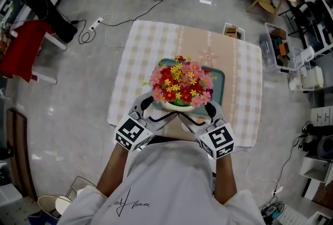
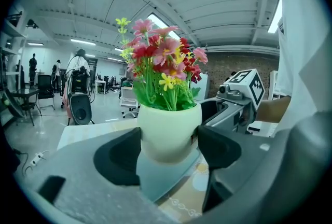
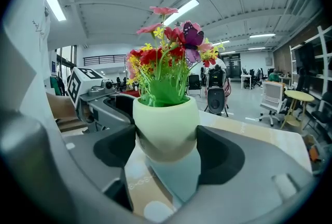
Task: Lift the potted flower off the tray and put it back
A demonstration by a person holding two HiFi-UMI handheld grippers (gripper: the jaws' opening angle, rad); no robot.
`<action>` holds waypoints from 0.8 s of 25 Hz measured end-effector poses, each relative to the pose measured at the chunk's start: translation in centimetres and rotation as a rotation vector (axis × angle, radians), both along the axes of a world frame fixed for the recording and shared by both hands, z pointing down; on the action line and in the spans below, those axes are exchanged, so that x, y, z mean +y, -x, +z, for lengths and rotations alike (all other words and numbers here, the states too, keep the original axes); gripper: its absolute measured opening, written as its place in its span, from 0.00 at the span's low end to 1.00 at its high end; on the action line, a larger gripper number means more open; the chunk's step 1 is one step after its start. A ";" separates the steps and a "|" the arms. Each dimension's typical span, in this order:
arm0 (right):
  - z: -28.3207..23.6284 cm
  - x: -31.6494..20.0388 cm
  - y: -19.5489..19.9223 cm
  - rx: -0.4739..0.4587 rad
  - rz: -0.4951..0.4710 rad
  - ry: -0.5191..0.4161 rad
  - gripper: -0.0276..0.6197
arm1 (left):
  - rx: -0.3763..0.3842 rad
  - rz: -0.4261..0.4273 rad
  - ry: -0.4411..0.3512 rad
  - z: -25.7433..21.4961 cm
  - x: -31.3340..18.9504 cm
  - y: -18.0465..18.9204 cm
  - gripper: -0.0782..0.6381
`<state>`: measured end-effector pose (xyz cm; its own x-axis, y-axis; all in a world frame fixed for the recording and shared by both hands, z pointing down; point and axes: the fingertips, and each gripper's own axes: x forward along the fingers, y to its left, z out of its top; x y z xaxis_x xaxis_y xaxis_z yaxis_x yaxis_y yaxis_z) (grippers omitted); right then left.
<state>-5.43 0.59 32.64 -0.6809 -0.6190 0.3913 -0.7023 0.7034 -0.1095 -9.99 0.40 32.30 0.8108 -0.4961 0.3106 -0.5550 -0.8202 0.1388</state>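
Over the 6 o'clock edge of the tray point(image 1: 218, 80), on the checked surface point(image 1: 151, 47), your left tool point(image 2: 168, 148) and right tool point(image 3: 167, 148) both pinch the potted flower point(image 1: 179, 83) by its pale pot, from 7 and 5 o'clock.

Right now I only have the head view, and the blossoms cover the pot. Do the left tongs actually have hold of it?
Observer: Yes. In the left gripper view the left tongs are closed on the potted flower, with a pad pressed against each side of its pale pot.
Operator: And the right tongs?
Observer: Same in the right gripper view. The right tongs grip the pot's lower belly from both sides.
Operator: Is it off the tray?
Observer: It looks so. The pot's rounded bottom shows, with the teal tray lower down beneath it, though I can't judge the gap.
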 end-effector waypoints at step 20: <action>0.8 0.0 -0.6 0.017 0.028 0.014 0.62 | -0.023 0.035 0.007 0.5 -0.2 -0.5 0.59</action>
<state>-4.86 0.60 33.39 -0.6567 -0.6320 0.4115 -0.7234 0.6821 -0.1068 -9.51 0.15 32.76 0.8202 -0.4654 0.3327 -0.5293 -0.8380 0.1327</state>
